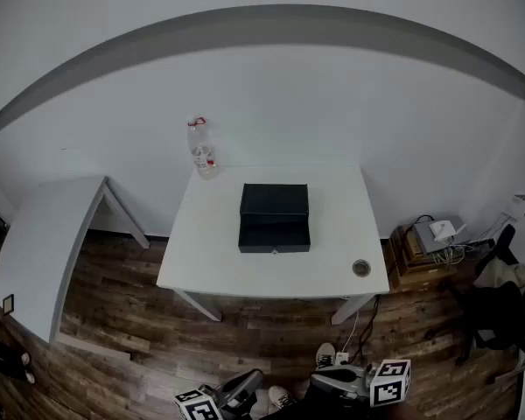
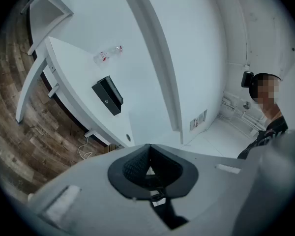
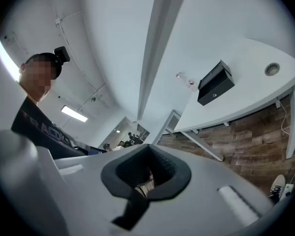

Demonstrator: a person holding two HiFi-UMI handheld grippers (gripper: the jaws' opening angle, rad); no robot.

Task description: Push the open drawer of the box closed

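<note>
step in hand: approach, by my reading; both grippers are low at 6 o'clock in the head view, well apart from the table [image 1: 210, 261], and nothing touches the box
left gripper [image 2: 148, 154]: clenched, the jaws meet in one seam, nothing between them
right gripper [image 3: 148, 155]: clenched the same way, empty
box [image 1: 274, 204]: black, at the middle of the white table, clear of every edge
drawer [image 1: 274, 237]: pulled out of the box toward 6 o'clock, its front panel standing proud of the box body; not yet closed
facing: the front panel looks toward 6 o'clock, at the person; a small round fitting shows at its middle in both gripper views
long axis: the front panel runs 9 to 3 o'clock; the drawer's travel lies across that, 6 to 12 o'clock
next move: I judge one shut gripper should come up to the middle of the front panel and press flat toward 12 o'clock; an off-centre push may skew the box or slide it across the table instead of seating the drawer, so the other gripper could brace the box at its 12 o'clock side
bottle [image 1: 201, 151]: clear plastic, at 11 o'clock from the box by the far table corner, out of the push line
grommet [image 1: 360, 268]: round, set in the table at 4 o'clock from the box, also out of the way
</note>
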